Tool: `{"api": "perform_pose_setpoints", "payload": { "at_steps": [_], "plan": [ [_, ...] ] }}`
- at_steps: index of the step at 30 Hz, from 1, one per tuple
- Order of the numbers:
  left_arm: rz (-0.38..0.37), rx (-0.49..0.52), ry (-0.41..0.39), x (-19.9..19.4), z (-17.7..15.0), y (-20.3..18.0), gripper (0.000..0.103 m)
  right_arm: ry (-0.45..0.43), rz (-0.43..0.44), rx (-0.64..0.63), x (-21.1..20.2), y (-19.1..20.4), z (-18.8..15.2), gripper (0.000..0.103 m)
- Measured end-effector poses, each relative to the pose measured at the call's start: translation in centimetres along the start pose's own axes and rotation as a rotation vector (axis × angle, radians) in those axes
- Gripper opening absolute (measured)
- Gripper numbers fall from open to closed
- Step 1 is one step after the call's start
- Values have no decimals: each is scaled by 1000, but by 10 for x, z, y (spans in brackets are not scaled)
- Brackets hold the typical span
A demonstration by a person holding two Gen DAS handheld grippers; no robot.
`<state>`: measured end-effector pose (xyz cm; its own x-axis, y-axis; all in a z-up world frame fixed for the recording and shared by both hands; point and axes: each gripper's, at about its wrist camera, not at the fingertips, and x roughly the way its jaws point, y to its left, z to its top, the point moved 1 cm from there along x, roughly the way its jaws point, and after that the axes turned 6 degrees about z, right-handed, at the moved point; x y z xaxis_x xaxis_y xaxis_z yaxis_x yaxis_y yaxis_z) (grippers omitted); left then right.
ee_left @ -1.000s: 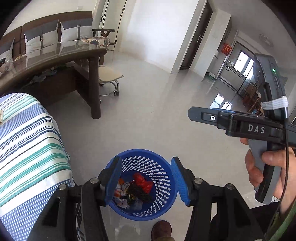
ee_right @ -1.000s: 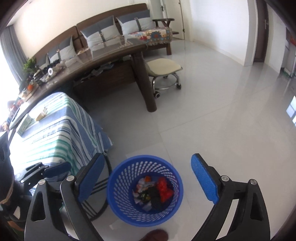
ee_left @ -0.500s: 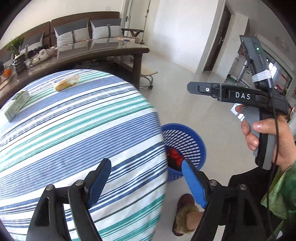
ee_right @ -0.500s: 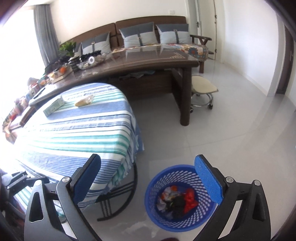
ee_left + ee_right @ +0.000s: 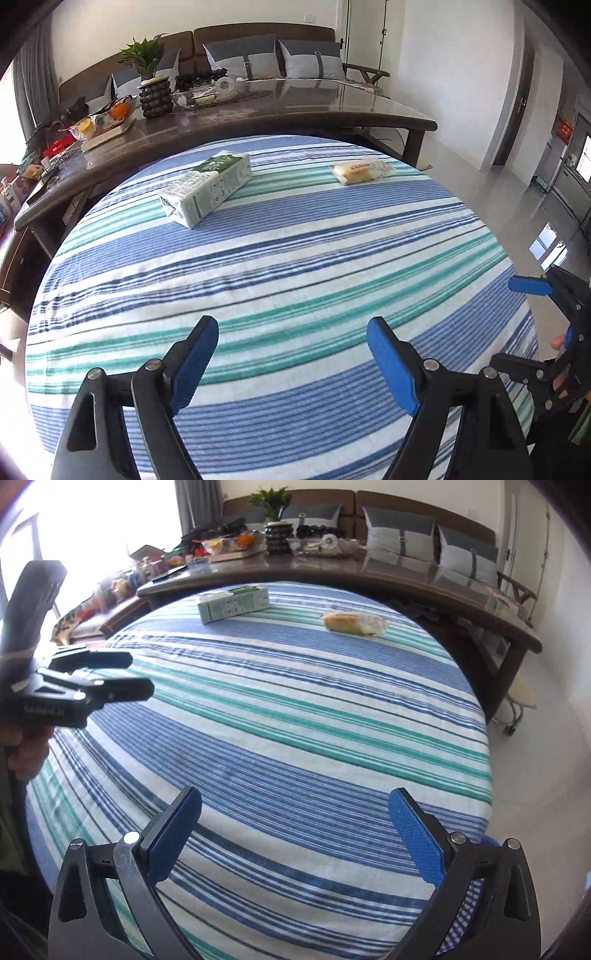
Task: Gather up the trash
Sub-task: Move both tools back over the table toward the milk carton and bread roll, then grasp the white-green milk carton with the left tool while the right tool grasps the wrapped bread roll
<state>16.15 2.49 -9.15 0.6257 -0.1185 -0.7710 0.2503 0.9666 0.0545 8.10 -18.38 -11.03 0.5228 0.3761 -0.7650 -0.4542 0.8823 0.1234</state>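
A: How does the left gripper [image 5: 291, 354] stand?

B: Its blue pads are wide apart with only striped cloth between them; the jaws have just been opening, and nothing is held. It hangs over the near part of the round table [image 5: 295, 266], pointing down at a slant.

A: And the right gripper [image 5: 295, 823]?

B: Also spread wide and empty, over the same near part of the table. In the left wrist view it shows at the table's right edge; a fingertip of the hand holding it peeks out behind it.

A: Does the left one show in the right wrist view?

B: Yes, at the table's left edge, with a hand [image 5: 27, 753] wrapped round its grip.

A: Where is the trash?

B: On the far half of the table. A wrapped bun [image 5: 363, 170] in clear plastic lies near the far right rim. A green-and-white tissue pack [image 5: 207, 188] lies to its left, also on the far side, well apart from the bun. Both are far from either set of pads.

A: What of the bin?

B: A sliver of blue basket [image 5: 465, 915] shows below the table's near right rim, behind the right gripper's finger. I cannot tell what is in it.

A: Beyond the table?

B: A curved dark wooden counter [image 5: 258, 118] wraps round the table's far side, crowded with a potted plant [image 5: 146, 55], fruit bowl and clutter. A sofa [image 5: 266, 40] with grey cushions stands behind the counter.
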Motion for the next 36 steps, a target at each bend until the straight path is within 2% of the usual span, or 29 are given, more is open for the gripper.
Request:
{"api": "perform_pose_setpoints", "payload": {
  "at_steps": [4,9,14,25,27,28,33,36],
  "plan": [
    [20,-24,-4,38,34,55,84,24,6,-33,16,9,3,101],
    [-8,6,7,82,62,86,84,24,12,0,19,3,5,101],
    [8,77,3,111,82,94,84,15,37,56,18,-4,8,101],
    [-74,136,-17,137,98,83,84,37,43,71,31,-12,18,101],
    [-75,142,-29,136,97,79,68,37,37,76,32,-15,19,101],
    [-82,141,-22,136,96,79,51,37,35,77,32,-15,19,101],
    [-61,42,-23,123,85,81,50,35,18,75,32,-19,21,101],
    [-21,1,-16,103,69,75,50,25,14,87,30,-25,23,101]
  ]
}}
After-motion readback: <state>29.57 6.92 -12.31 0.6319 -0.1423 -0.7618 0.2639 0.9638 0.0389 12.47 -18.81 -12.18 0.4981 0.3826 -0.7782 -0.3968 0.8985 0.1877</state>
